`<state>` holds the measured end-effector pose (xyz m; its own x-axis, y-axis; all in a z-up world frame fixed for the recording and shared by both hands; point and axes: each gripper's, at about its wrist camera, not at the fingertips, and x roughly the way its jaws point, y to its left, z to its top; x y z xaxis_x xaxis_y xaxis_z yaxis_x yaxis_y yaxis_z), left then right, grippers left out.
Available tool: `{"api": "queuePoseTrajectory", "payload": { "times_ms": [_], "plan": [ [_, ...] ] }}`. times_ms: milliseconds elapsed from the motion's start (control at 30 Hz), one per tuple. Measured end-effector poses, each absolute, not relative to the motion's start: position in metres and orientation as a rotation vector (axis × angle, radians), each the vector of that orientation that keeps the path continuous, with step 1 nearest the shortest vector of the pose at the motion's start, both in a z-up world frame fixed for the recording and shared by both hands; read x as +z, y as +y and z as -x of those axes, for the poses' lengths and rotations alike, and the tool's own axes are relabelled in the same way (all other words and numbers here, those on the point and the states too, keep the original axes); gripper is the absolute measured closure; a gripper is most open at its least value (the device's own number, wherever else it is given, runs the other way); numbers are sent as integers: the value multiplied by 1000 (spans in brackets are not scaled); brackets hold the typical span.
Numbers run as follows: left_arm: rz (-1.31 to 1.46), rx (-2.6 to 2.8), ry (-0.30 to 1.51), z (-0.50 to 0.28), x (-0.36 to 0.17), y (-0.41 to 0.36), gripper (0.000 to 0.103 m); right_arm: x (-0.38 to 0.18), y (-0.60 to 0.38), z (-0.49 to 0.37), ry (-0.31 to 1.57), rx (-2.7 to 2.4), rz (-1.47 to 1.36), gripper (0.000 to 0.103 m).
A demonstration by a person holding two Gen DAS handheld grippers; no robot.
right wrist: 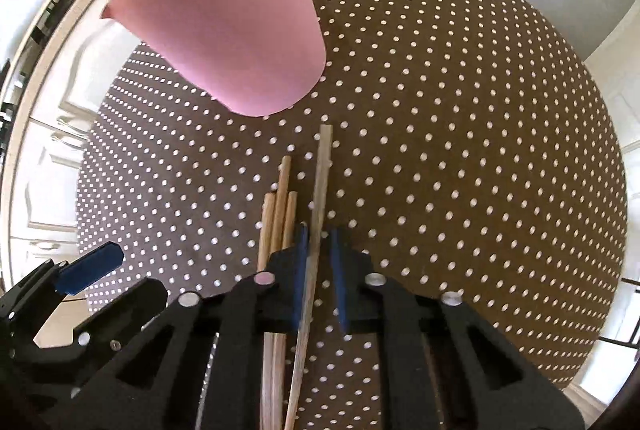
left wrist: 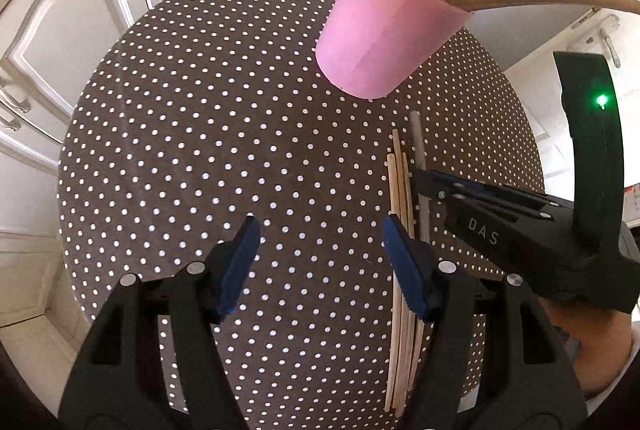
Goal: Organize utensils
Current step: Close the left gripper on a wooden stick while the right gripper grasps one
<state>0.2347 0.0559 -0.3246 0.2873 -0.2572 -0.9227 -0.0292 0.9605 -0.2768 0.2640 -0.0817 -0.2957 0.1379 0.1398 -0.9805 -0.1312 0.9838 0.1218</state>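
Note:
A pink cup [left wrist: 384,34] [right wrist: 236,30] stands on the dotted brown table [left wrist: 200,110] [right wrist: 480,110] with several wooden utensils sticking out of it. In front of it lie three light wooden chopsticks [left wrist: 400,190] [right wrist: 280,198] and one pale grey chopstick [left wrist: 418,142] [right wrist: 324,158], side by side. My right gripper [right wrist: 319,236] [left wrist: 418,180] points down and is shut on the grey chopstick, which runs between its blue pads. My left gripper [left wrist: 320,226] [right wrist: 92,266] hangs open just left of the sticks. Only tablecloth shows between its fingers, and its right pad is over the wooden sticks.
White cabinet doors with metal handles [left wrist: 60,70] line the room beyond the table's left edge. A hand [left wrist: 592,342] holds the right gripper's body at the lower right. The round table's rim curves close behind the cup.

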Motion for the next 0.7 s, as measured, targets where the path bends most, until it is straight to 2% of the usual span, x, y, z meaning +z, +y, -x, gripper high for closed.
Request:
{"api": "queuePoseTrajectory", "payload": {
  "times_ms": [300,700],
  "plan": [
    [244,-198,1326,-257,-344,24,40,-294,-123,-268,1467,225,-93,99],
    [38,-135,1358,-271,-358,-21,39,-294,-165,-257,1469,261,-135,98]
  ]
}}
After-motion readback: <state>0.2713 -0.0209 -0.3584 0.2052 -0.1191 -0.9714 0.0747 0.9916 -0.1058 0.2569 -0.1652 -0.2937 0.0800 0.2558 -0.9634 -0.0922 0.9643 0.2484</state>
